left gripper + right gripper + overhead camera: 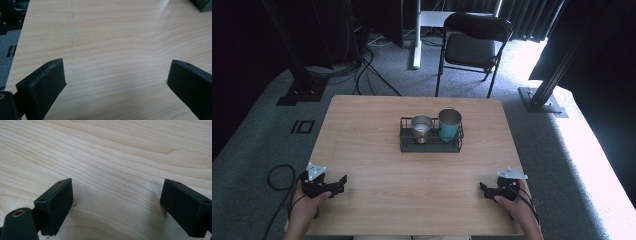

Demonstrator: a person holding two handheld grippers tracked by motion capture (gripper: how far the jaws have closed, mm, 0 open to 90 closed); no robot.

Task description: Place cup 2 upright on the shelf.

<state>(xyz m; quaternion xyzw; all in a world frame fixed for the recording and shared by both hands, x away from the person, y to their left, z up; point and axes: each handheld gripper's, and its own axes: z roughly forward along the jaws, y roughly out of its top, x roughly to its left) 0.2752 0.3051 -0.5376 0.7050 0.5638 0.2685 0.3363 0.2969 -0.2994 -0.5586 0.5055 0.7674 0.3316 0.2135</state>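
Observation:
A dark wire basket sits past the middle of the wooden table. In it stand a steel cup on the left and a taller teal cup on the right. My left gripper rests near the table's front left corner, held by a hand, jaws wide apart over bare wood. My right gripper lies near the front right corner, also open with nothing between its fingers. A corner of the basket shows at the top right of the left gripper view.
A black folding chair stands beyond the table's far edge. Cables run over the grey carpet at the back left, and dark frame posts stand to either side. A black cable loop lies on the floor beside the left hand.

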